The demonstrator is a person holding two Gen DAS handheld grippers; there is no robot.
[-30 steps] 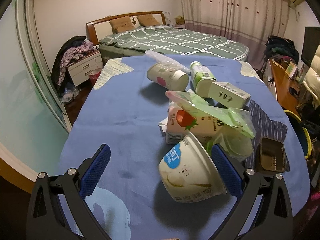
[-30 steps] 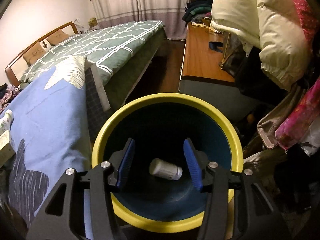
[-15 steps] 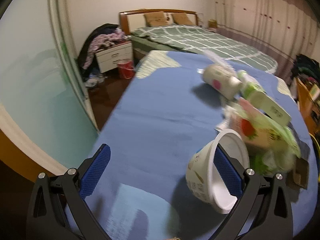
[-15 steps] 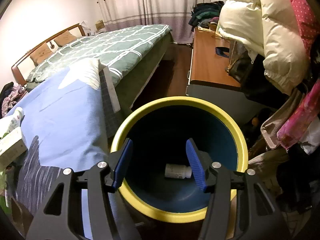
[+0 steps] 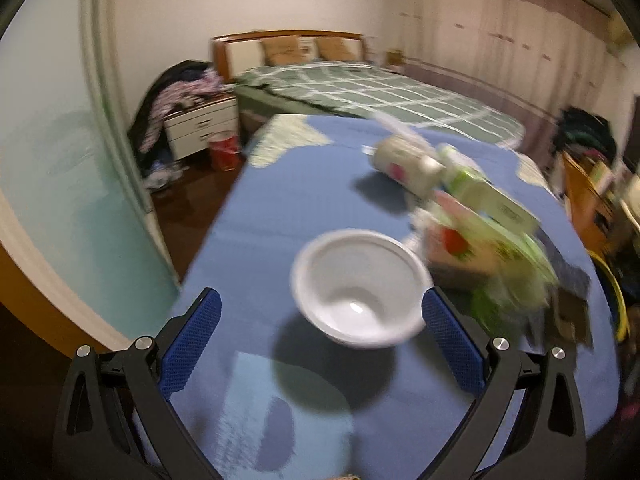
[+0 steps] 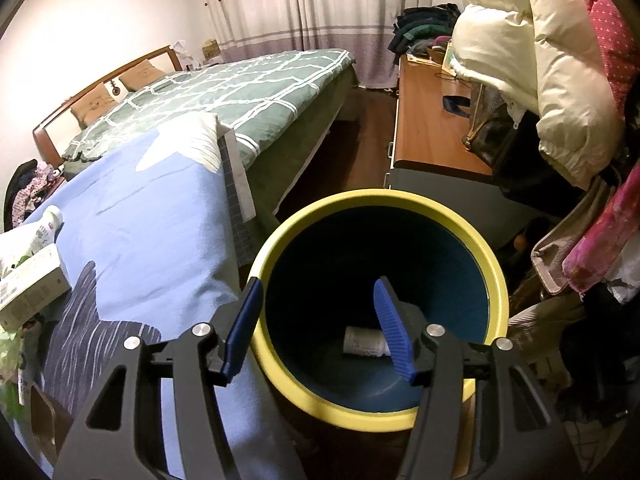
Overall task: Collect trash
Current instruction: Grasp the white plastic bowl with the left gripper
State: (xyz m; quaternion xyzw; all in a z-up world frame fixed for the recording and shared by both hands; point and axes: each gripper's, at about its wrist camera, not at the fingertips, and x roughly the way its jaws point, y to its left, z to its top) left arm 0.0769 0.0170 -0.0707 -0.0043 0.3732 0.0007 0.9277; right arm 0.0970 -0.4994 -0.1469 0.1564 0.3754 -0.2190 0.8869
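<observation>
A bedroom, seen from two hand-held grippers, with a table under a blue cloth [image 5: 256,240] as the main landmark. Left of the table stands a white nightstand [image 5: 202,130] heaped with clothes, and behind the table lies a bed [image 5: 360,92] with a green checked cover and a wooden headboard, with curtains [image 5: 500,56] along the far wall. On the cloth, a white plastic bowl [image 5: 360,288] sits tilted with its open mouth toward the camera; the left wrist view is blurred. The left gripper [image 5: 320,320] points over the table with its blue-padded jaws spread wide; the bowl sits between them, its rim close against the right pad, though the blur hides whether they touch. Behind and right of the bowl lies a pile of trash: a fallen paper cup [image 5: 404,160] and green and white cartons [image 5: 484,216]. Right of the table, on the floor, stands a blue bin with a yellow rim [image 6: 376,412], and a small white bottle [image 6: 364,342] lies on its bottom. The right gripper [image 6: 318,322] hangs above the bin, tilted downward, jaws apart and holding nothing. Right of the bin are a wooden desk [image 6: 428,128] and a cream puffer jacket [image 6: 532,64].
</observation>
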